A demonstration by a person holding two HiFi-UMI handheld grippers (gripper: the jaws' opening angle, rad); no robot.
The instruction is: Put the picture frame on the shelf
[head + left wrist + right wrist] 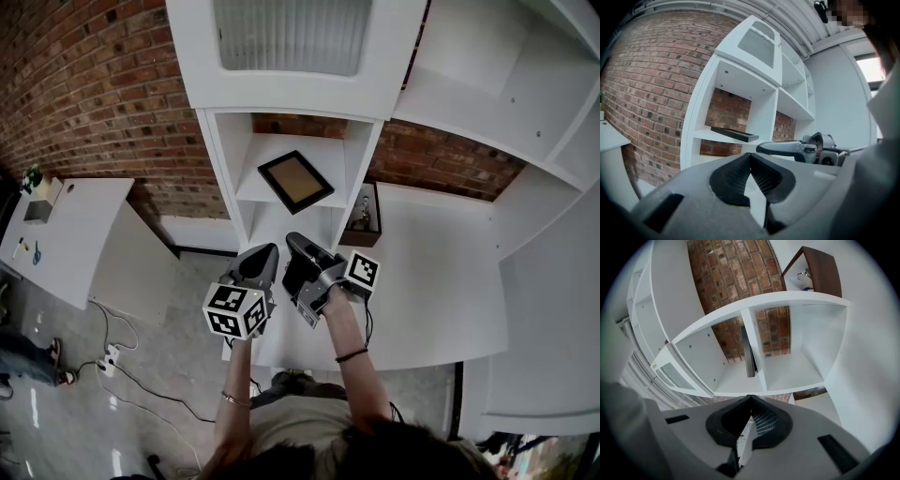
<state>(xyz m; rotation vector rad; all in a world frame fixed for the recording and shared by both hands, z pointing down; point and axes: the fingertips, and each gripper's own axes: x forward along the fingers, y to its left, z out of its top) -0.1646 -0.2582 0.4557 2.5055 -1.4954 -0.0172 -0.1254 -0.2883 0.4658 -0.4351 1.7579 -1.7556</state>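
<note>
The picture frame (295,181), black-edged with a tan panel, lies flat on a shelf board of the white shelf unit (281,56). It appears edge-on as a dark slab in the left gripper view (735,135) and next to a divider in the right gripper view (750,352). Both grippers hover side by side just in front of and below that compartment, apart from the frame. My left gripper (267,251) (750,154) is shut with nothing in it. My right gripper (295,240) (751,398) is shut and empty too; its body shows in the left gripper view (787,147).
A small dark brown box (364,212) (815,268) with a small object inside stands on the white surface right of the compartment. A white table (66,234) with small items is at the left by the brick wall (84,84). Cables and a power strip (111,358) lie on the floor.
</note>
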